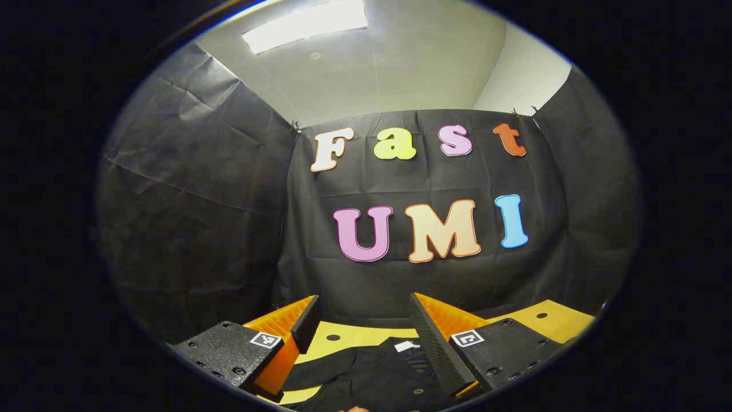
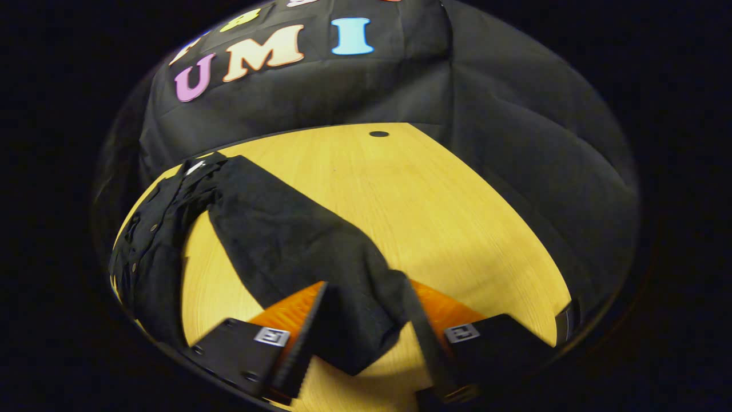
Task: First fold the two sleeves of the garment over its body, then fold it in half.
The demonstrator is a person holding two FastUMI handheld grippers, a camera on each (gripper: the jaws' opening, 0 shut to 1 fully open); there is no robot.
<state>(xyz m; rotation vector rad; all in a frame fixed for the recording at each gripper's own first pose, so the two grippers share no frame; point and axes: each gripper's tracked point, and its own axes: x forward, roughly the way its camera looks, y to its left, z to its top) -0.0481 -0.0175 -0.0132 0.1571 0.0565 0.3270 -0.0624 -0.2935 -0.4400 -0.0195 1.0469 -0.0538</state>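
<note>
Spread fingers of the right gripper (image 2: 366,309) straddle the garment's sleeve (image 2: 297,240) on the wooden table (image 2: 446,206), while the left gripper (image 1: 366,326) hangs open above the garment (image 1: 372,372).

garment (image 1: 372,372) | lower part cut off | buttons too small

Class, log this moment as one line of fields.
stage: first sleeve fold | right gripper: open around sleeve | left gripper: open above garment | table
</note>
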